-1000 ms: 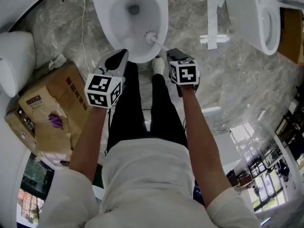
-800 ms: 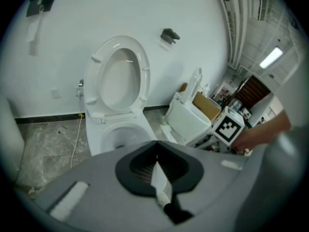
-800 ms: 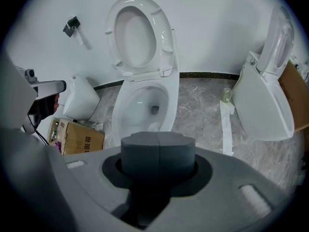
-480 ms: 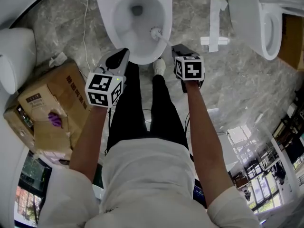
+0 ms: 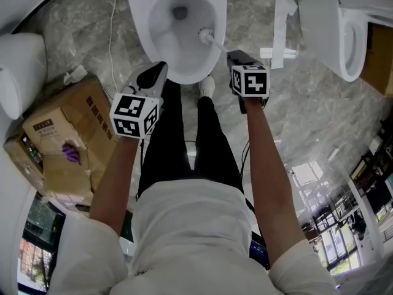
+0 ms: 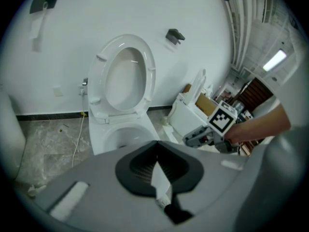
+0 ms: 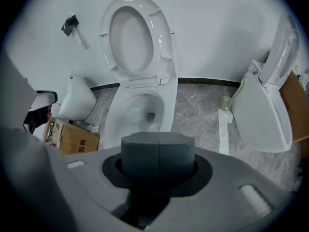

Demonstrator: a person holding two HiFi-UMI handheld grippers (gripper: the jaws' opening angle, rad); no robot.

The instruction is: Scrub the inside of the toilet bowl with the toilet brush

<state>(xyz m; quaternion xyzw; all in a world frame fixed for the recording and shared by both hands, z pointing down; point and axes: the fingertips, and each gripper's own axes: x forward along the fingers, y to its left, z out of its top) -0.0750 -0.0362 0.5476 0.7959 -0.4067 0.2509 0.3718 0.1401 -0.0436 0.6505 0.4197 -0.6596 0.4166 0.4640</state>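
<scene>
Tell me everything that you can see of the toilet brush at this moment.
The toilet brush has a small, round, white bristle head and a thin, pale, straight handle. It is slanted: the head is down inside the toilet bowl, at the inner wall on the person's right side, and the handle runs up over the rim to the right gripper, whose jaws are shut on it. Nothing else seems to touch it.

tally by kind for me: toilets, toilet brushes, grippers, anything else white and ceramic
toilets: 2, the bowl with the brush in it and a second toilet at right
toilet brush: 1
grippers: 2, left gripper and right gripper
white ceramic piece at left, kind unclear: 1
total: 6
</scene>
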